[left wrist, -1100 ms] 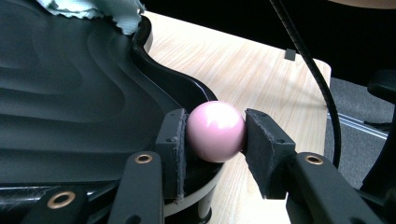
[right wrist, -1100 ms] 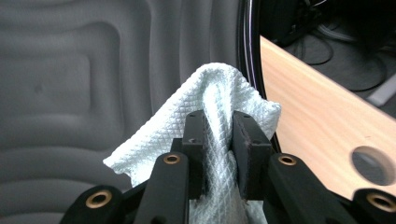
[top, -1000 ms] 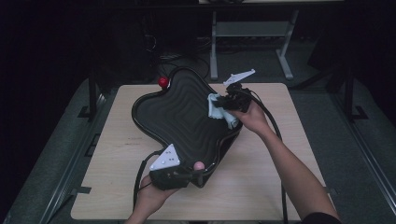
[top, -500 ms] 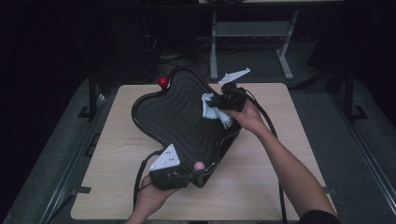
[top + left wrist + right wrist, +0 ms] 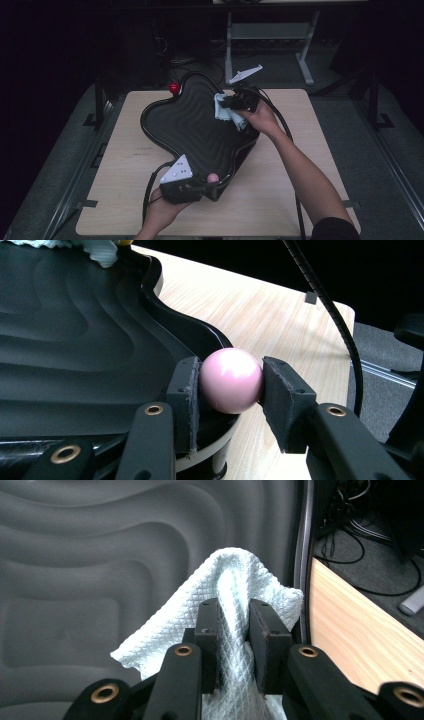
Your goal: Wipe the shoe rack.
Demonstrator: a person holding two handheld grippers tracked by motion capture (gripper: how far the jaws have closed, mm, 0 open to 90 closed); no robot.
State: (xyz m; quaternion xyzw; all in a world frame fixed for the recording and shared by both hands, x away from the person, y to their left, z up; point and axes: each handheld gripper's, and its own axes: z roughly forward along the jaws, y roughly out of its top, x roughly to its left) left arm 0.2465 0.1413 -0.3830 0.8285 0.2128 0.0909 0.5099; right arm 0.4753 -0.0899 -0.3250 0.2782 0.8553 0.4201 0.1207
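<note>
black plastic makes up the wavy tray (image 5: 190,130) that lies across the pale wooden desk (image 5: 125,165). at its near left edge the left tool (image 5: 200,186) is clenched on a pink ball (image 5: 231,380) fixed at the tray's rim, one pad on each side of it. a red ball (image 5: 174,88) sits at the tray's far left rim. further right, the right tool (image 5: 231,106) is clamped on a pale blue waffle-weave cloth (image 5: 220,605), a fold of it pinched between the pads; the cloth rests on the tray's rippled surface near the far right rim, just beside the desk edge.
</note>
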